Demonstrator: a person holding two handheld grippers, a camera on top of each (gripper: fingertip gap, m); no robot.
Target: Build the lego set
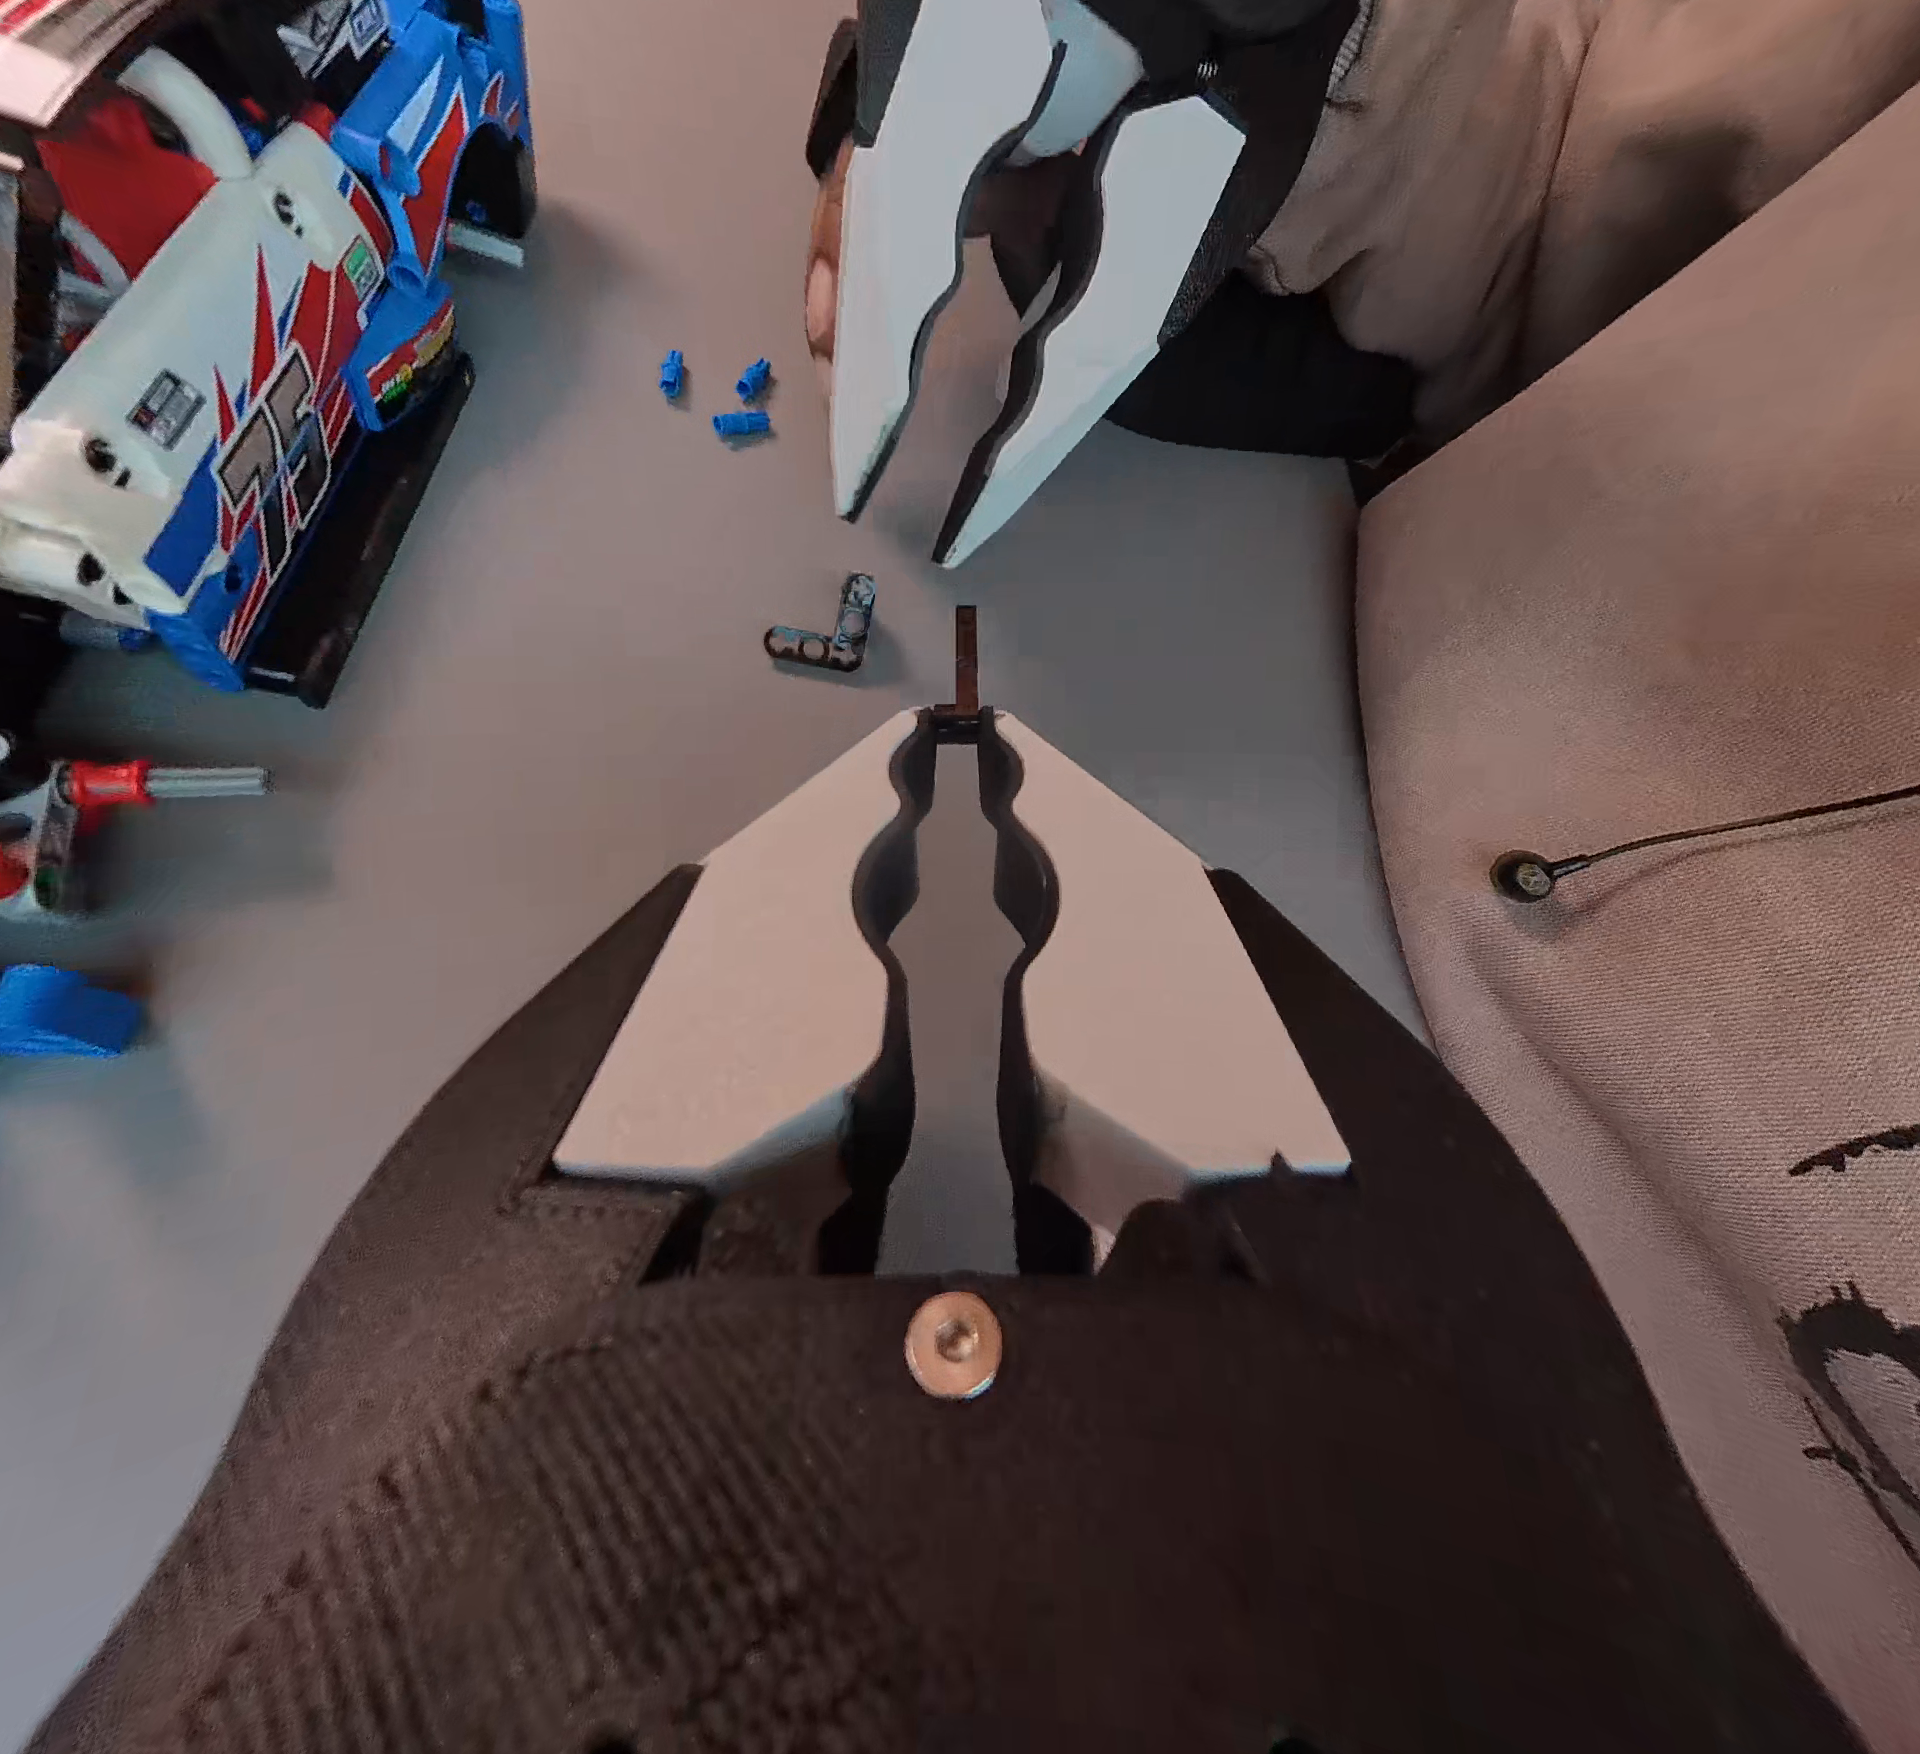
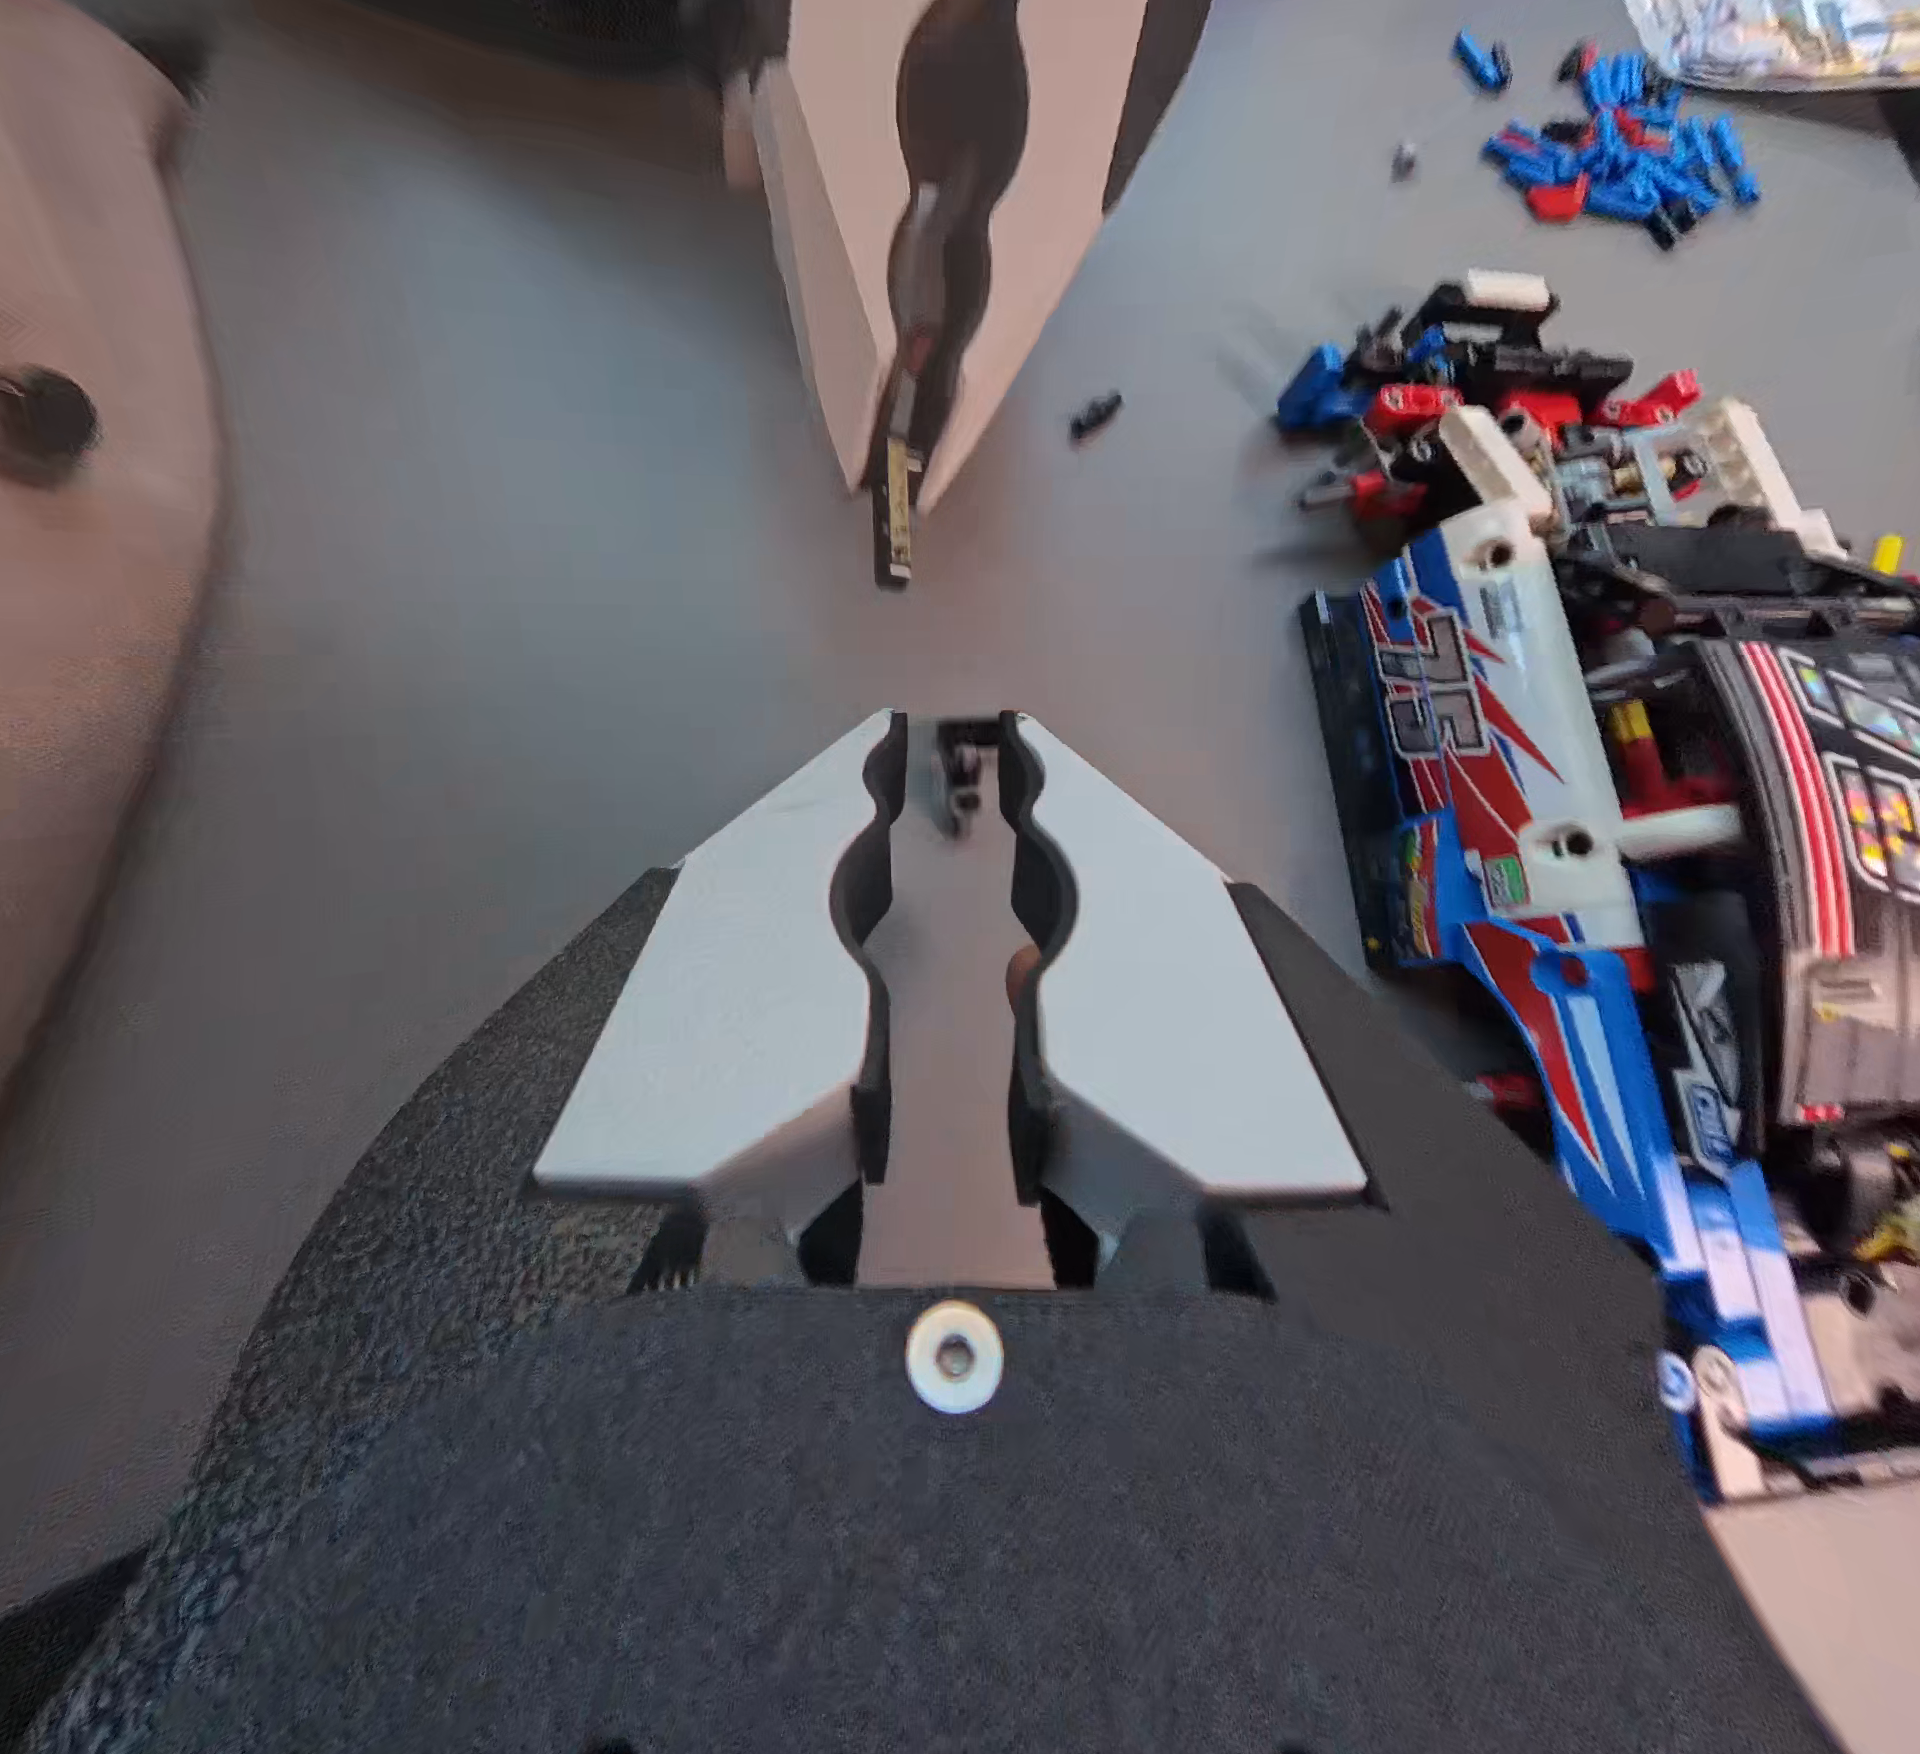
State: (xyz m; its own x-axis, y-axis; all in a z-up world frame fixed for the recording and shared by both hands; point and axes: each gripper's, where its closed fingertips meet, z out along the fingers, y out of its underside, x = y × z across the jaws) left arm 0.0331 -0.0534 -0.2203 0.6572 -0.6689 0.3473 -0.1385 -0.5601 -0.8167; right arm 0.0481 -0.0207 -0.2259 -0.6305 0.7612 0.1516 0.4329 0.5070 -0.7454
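Two hand-held claws meet over a grey worktop (image 1: 644, 873) strewn with toy building parts. In the left wrist view, the left claw (image 1: 957, 715) at frame centre pinches a thin dark strip piece (image 1: 966, 655) at its very tips, the piece jutting upward beyond them. Opposite it, the right claw (image 1: 899, 541) points down from the top of the frame, its fingers narrowly parted with nothing between them. A black L-shaped piece (image 1: 831, 636) lies on the worktop just left of the two tips, and three small blue pins (image 1: 717, 395) sit a little higher. The partly built race car (image 1: 260, 374), blue, white and red, fills the upper left. In the right wrist view, the right claw (image 2: 951, 717) hovers over the black L-shaped piece (image 2: 961, 774), which shows in the gap between its fingers; whether they touch it cannot be told. The car (image 2: 1558, 873) lies along the right edge, with a heap of loose blue pieces (image 2: 1621, 146) at upper right.
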